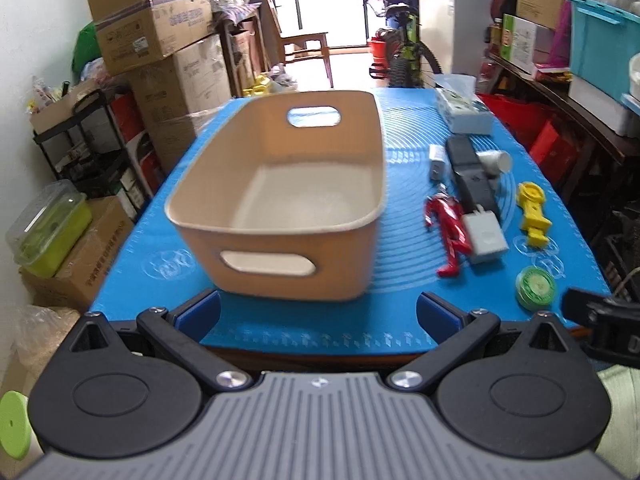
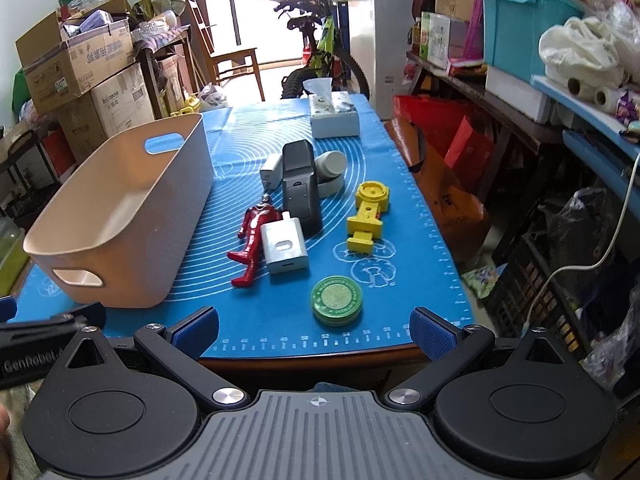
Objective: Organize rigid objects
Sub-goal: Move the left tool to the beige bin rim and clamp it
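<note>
We are looking at a beige bin (image 1: 280, 200) sitting empty on the left part of the blue mat (image 1: 400, 280) that is covering the worktop, with the loose things lying to its right: a red figure (image 2: 254, 236) touching a grey charger block (image 2: 285, 250), a long black device (image 2: 300, 184) running away from us behind them, a small white adapter (image 2: 271, 176) beside its far end, a white bottle (image 2: 330, 164) lying on its side against it, a yellow plastic tool (image 2: 368, 216) further right, and a round green tin (image 2: 337, 300) nearest the front edge. A tissue box (image 2: 334, 114) is standing at the far end of the mat. We are holding the left hand-held gripper (image 1: 318, 312) released, its blue pads wide apart, just short of the bin's near wall, and the right hand-held gripper (image 2: 316, 330) is likewise spread and holding nothing, with the green tin lying just beyond its fingers. The right wrist view is giving us the tin's printed lid and the tissue sticking up from the box, both blurred in the left view; the left view is showing us the bin's bare floor, which the right view is cutting off behind its side wall.
</note>
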A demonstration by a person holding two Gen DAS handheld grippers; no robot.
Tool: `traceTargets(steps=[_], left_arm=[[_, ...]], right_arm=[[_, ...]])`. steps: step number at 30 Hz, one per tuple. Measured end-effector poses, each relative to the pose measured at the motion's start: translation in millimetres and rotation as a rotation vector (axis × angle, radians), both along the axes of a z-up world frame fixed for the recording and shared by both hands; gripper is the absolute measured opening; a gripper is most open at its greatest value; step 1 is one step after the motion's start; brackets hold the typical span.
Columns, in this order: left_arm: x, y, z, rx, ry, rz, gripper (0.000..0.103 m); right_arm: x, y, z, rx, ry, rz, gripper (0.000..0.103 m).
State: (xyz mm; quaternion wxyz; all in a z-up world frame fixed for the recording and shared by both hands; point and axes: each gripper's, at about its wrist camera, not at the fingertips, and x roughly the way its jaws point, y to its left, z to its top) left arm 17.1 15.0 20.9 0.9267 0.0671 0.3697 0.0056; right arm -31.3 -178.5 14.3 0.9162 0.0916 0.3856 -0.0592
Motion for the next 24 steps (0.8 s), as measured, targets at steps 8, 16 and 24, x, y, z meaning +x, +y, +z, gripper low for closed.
traceTargets(steps=[8,16,24], left_arm=[[37,30,34,0.031,-0.015,0.055,0.103],[81,55,55,0.102,0.006,0.065,0.103],[119,99,37,0.056,0.112,0.113,0.103]], right_arm=[[23,2,24,-0.005,-0.048,0.017,0.101],[66,-13,30,0.018,-0.033,0.003,0.101],[102,-22,3,-0.008,0.030,-0.005,0.101]])
